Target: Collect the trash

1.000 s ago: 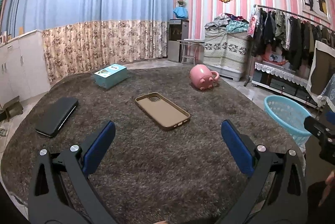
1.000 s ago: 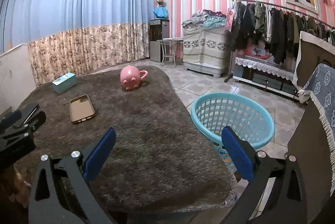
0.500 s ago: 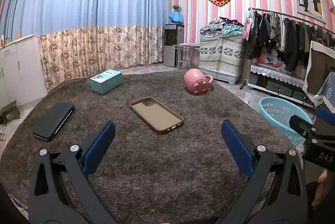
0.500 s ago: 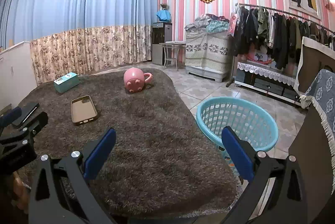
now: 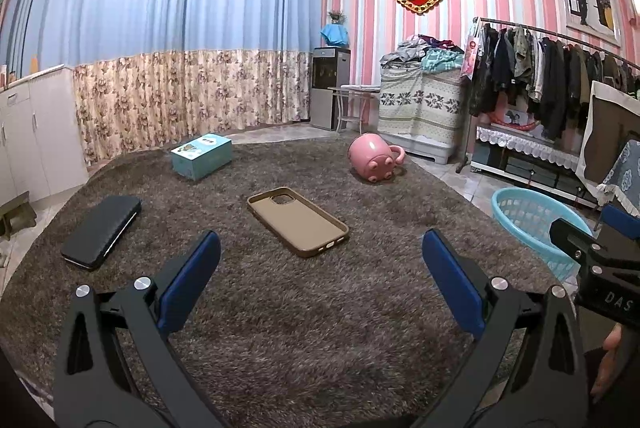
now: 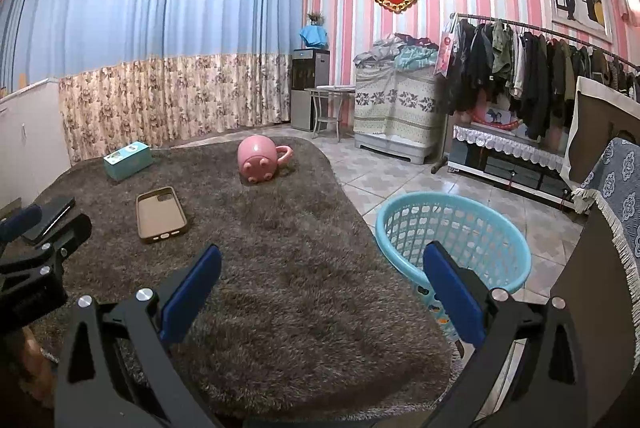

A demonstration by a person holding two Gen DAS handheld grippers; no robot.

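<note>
On the grey shag carpet (image 5: 280, 308) lie a tan phone case (image 5: 297, 220), a black wallet-like case (image 5: 102, 232), a teal box (image 5: 202, 156) and a tipped pink mug (image 5: 374, 158). My left gripper (image 5: 320, 268) is open and empty, just short of the phone case. My right gripper (image 6: 322, 280) is open and empty over the carpet's right edge, beside a light-blue basket (image 6: 452, 244). The phone case (image 6: 161, 214), mug (image 6: 258, 158) and box (image 6: 128, 160) also show in the right wrist view.
The basket (image 5: 536, 224) stands on the tiled floor right of the carpet. A clothes rack (image 6: 532, 68), a covered cabinet (image 6: 396, 108) and a water dispenser (image 6: 310, 88) line the far wall. A white cabinet (image 5: 28, 132) stands at left. A dark chair back (image 6: 592, 268) is at the right.
Both grippers have tilted up and drifted slightly; the carpet items now sit a little lower in both views. Both stay open and empty.
</note>
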